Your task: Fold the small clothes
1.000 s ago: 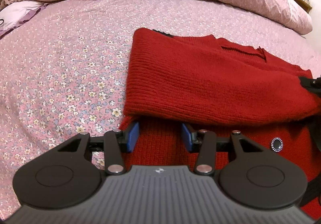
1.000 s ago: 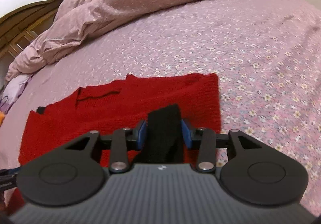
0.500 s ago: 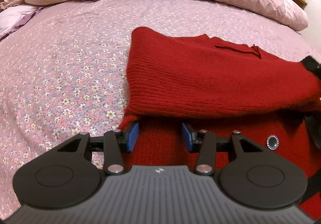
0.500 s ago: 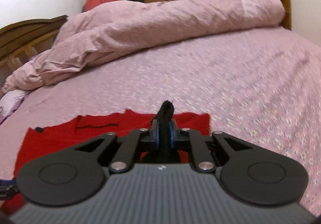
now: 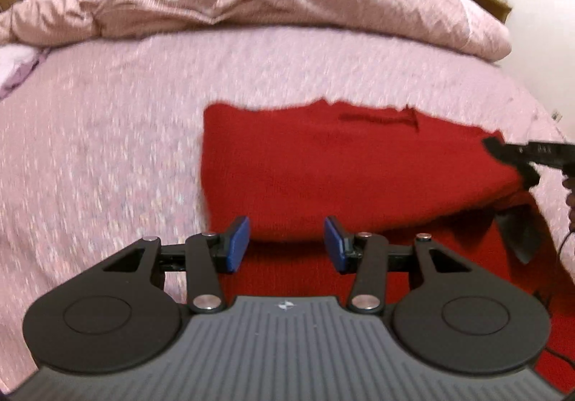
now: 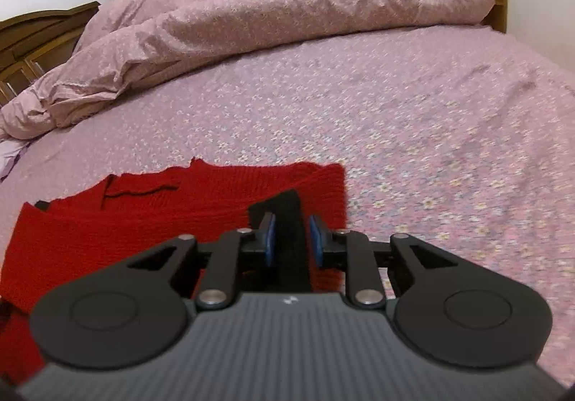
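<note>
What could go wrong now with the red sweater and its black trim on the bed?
1. The right gripper has its pads apart around the black trim; the trim may slip out.
2. The left gripper is open and holds nothing, so the folded red sweater may shift or unfold on the floral bedsheet.

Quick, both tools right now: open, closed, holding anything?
Left tool: open, holding nothing, over the red knit sweater.
Right tool: partly open, black trim of the sweater between its pads, not clamped.

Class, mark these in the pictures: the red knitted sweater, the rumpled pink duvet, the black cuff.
red knitted sweater (image 5: 341, 163): left wrist view, folded-over panel.
rumpled pink duvet (image 6: 287, 5): right wrist view, middle of the heap.
black cuff (image 6: 287, 210): right wrist view, upper end.
</note>
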Demonstrator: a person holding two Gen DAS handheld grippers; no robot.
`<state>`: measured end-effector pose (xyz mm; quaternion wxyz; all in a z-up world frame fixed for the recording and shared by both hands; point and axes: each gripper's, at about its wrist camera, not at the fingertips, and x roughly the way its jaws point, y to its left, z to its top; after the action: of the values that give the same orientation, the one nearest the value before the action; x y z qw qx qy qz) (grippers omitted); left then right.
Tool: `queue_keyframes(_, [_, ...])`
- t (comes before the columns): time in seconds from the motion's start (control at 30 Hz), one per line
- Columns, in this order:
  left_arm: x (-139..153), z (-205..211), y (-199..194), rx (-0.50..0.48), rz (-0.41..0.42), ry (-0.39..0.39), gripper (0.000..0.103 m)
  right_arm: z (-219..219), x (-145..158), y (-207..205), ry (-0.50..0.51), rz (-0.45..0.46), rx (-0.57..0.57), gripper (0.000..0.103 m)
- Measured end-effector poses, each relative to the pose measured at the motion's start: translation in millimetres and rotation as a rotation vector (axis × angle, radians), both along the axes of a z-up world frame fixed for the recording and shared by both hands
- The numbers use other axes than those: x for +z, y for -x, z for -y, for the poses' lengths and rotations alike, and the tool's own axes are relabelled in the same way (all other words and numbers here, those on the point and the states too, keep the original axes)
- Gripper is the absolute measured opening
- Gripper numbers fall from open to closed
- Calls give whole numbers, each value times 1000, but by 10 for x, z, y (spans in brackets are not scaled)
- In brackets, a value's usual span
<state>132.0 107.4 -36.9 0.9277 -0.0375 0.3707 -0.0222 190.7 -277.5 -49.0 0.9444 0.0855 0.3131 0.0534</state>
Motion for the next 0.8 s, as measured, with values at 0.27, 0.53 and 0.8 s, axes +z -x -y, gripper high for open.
queue_keyframes(0.27, [-83,-18,-451,31,-1,-64,52,-25,176,170,18,32,61,28])
queue_keyframes(0.53, [-260,77,-739,31,-18,-144,52,-71,44,-17,38,-13,49,50])
queue_keyframes(0.8, [-280,110,-821,54,-30,-144,57,-114,-110,-61,-25,-67,86,50])
